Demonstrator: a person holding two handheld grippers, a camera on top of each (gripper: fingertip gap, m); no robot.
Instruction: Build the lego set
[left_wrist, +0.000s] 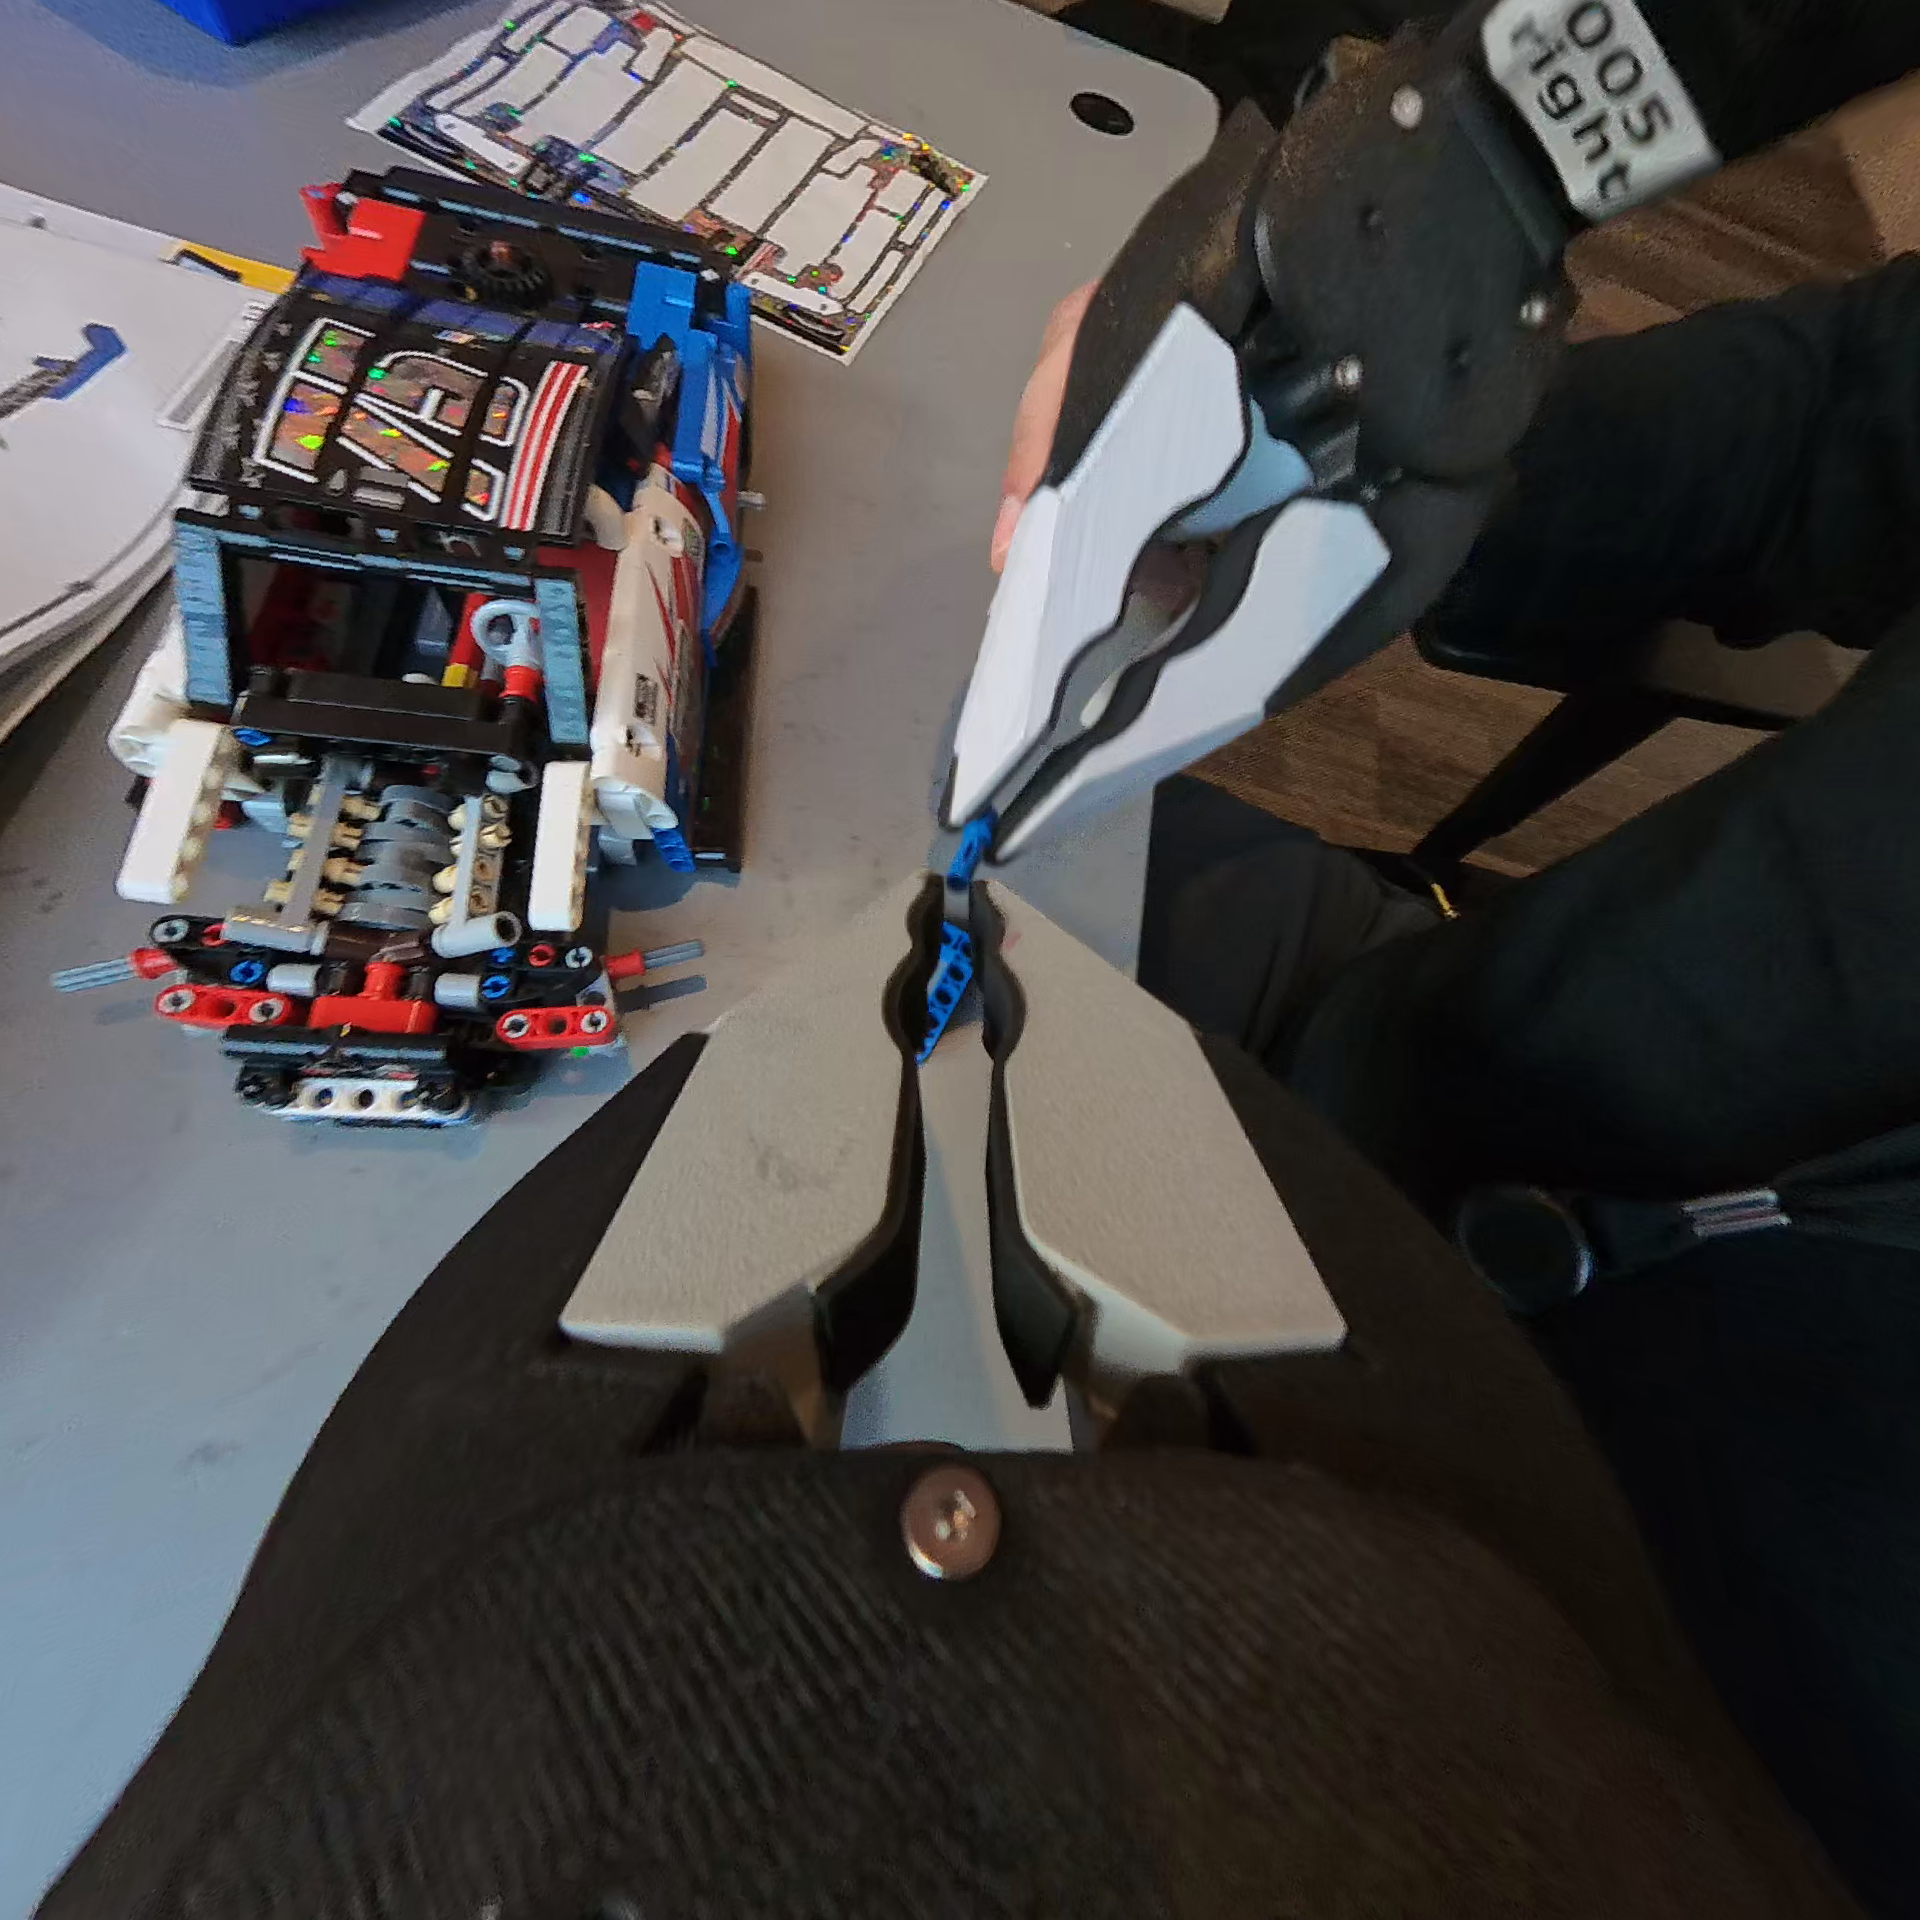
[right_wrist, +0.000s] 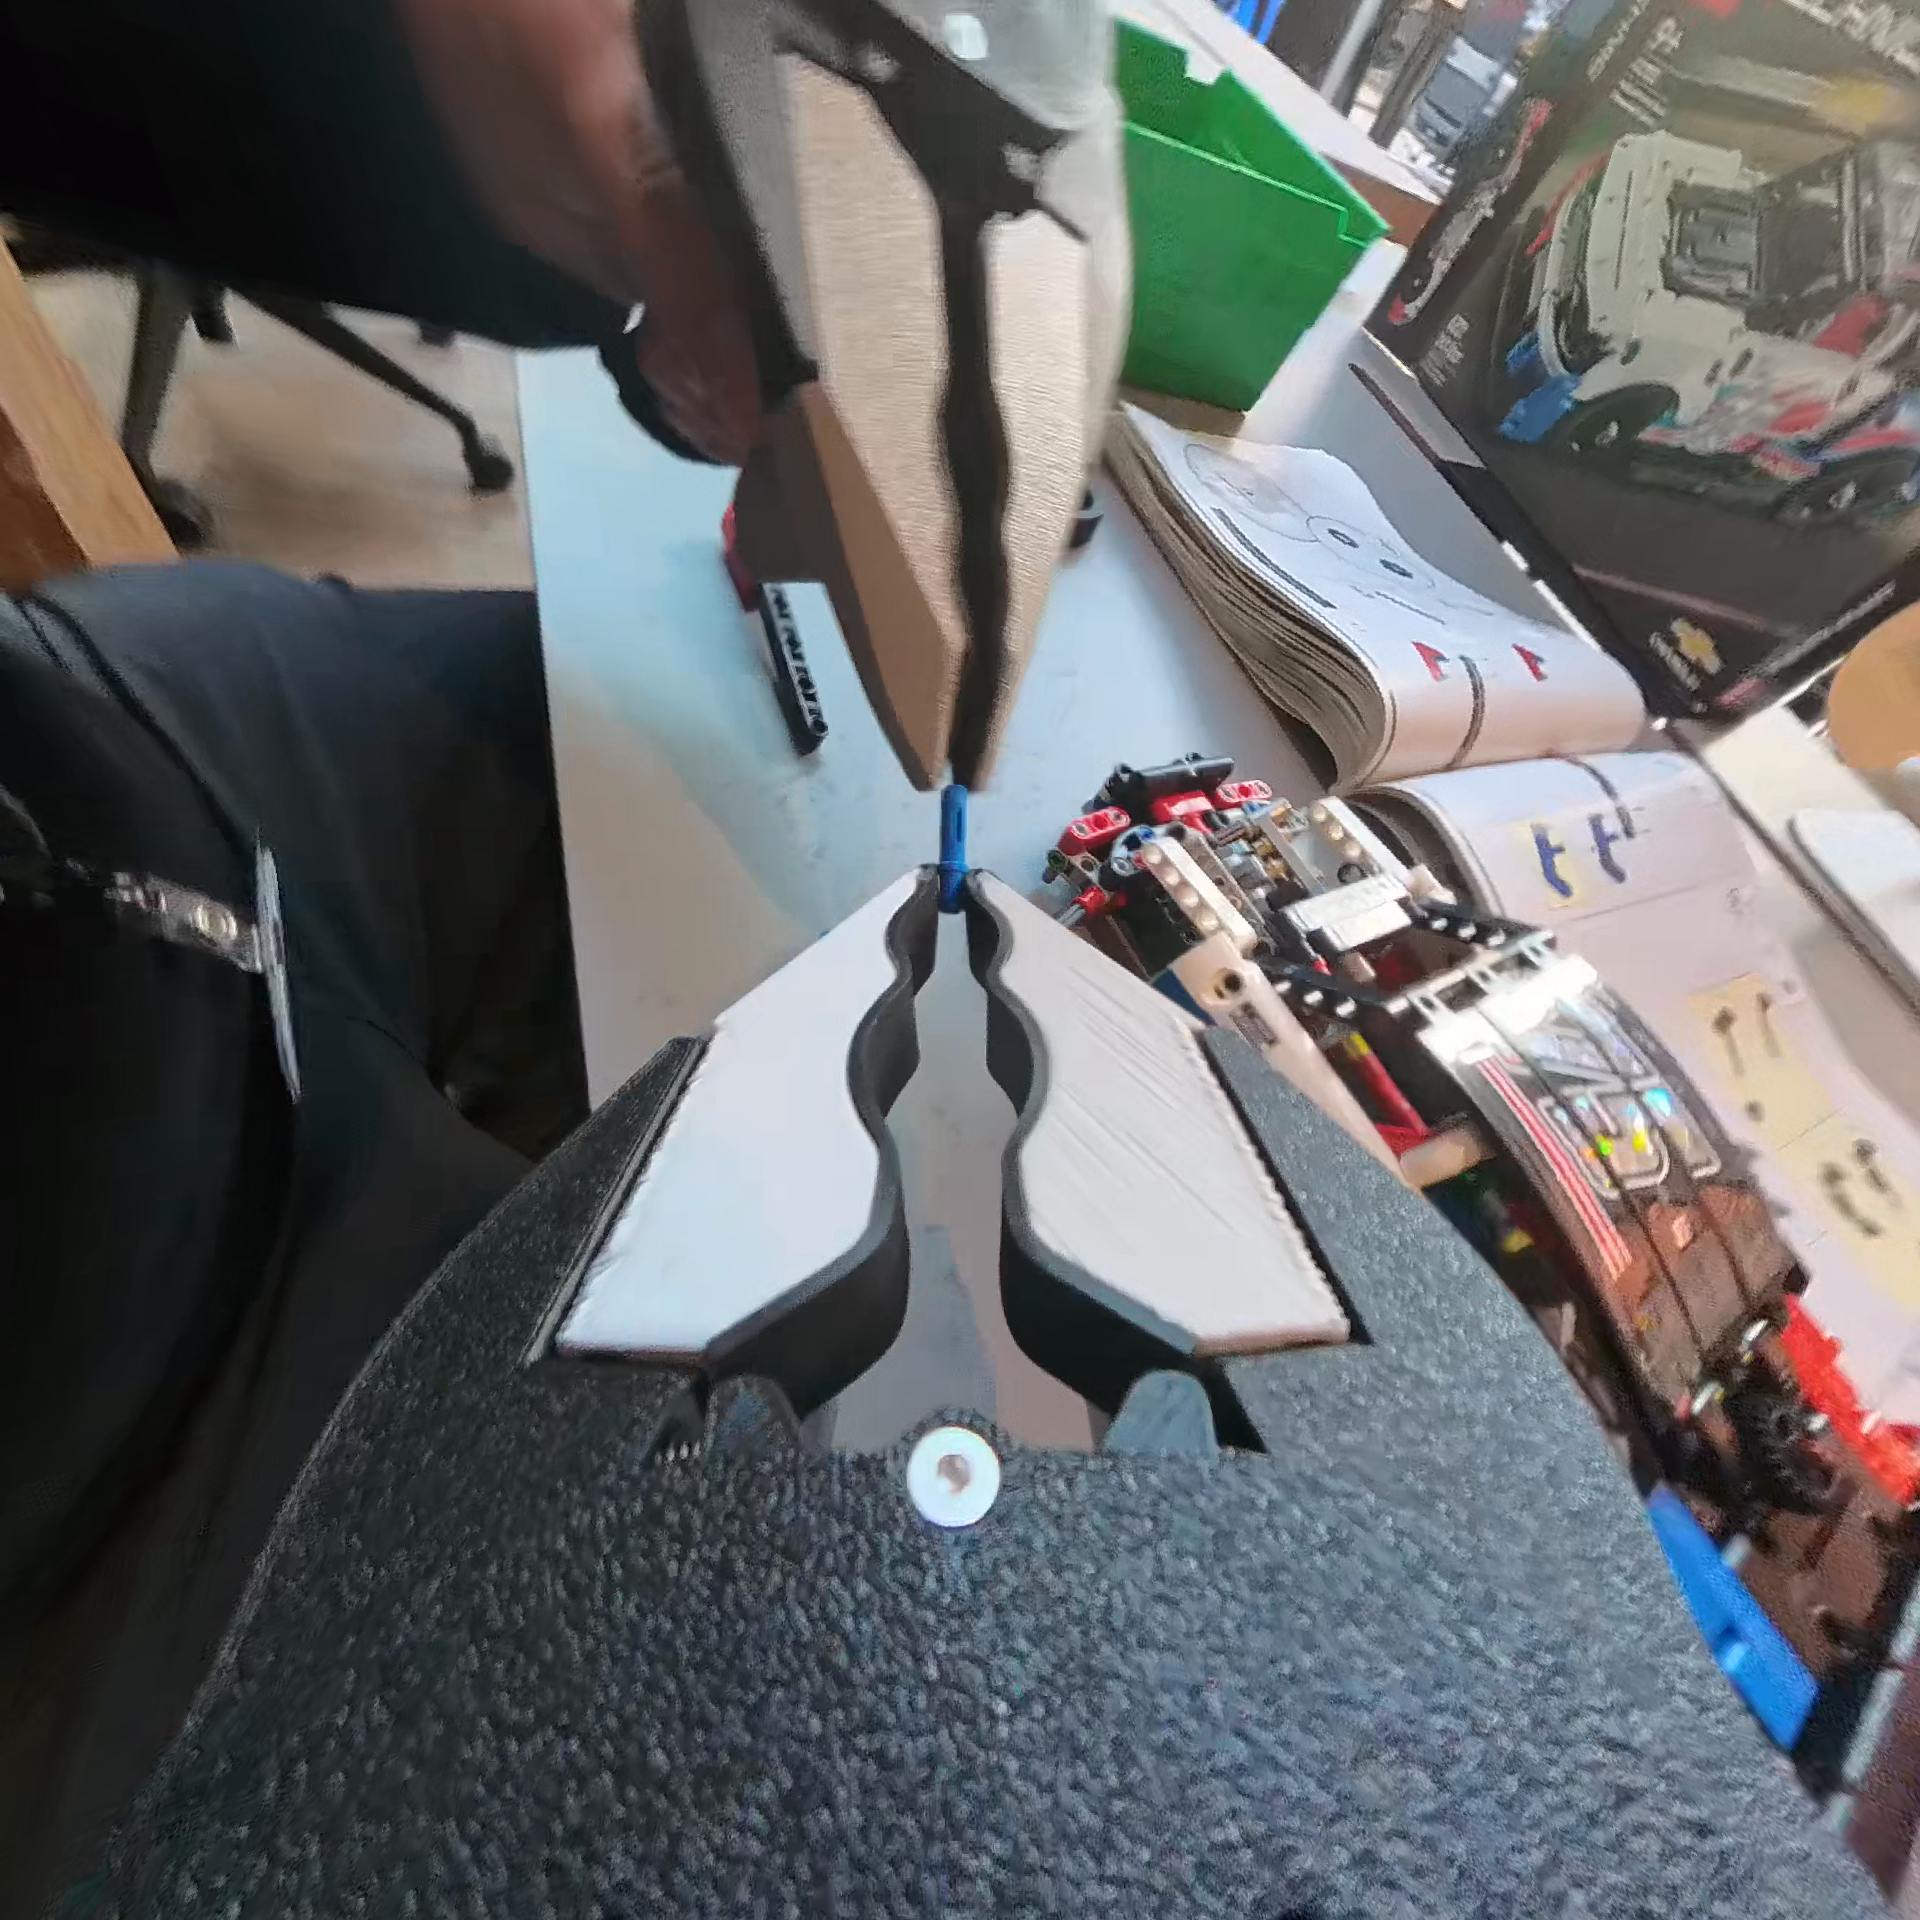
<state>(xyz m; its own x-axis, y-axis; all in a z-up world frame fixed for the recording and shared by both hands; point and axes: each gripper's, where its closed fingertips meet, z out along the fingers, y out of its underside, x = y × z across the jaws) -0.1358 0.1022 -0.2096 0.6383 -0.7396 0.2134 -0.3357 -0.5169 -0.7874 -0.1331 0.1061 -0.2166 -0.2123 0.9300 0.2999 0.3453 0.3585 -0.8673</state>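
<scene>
Meeting tip to tip, left tool (left_wrist: 948, 891) clenched on blue beam (left_wrist: 948, 982), right tool (right_wrist: 948, 878) on blue pin (right_wrist: 953, 831).

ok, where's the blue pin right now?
The blue pin is pinched at the right gripper tips, off the car's front corner near the table edge, meeting the blue beam held by the left gripper.

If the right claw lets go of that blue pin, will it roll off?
Likely. The blue pin looks round and small, so it should roll; it hangs near the table edge. It looks rigid, pinched only at the right claw tips.
</scene>
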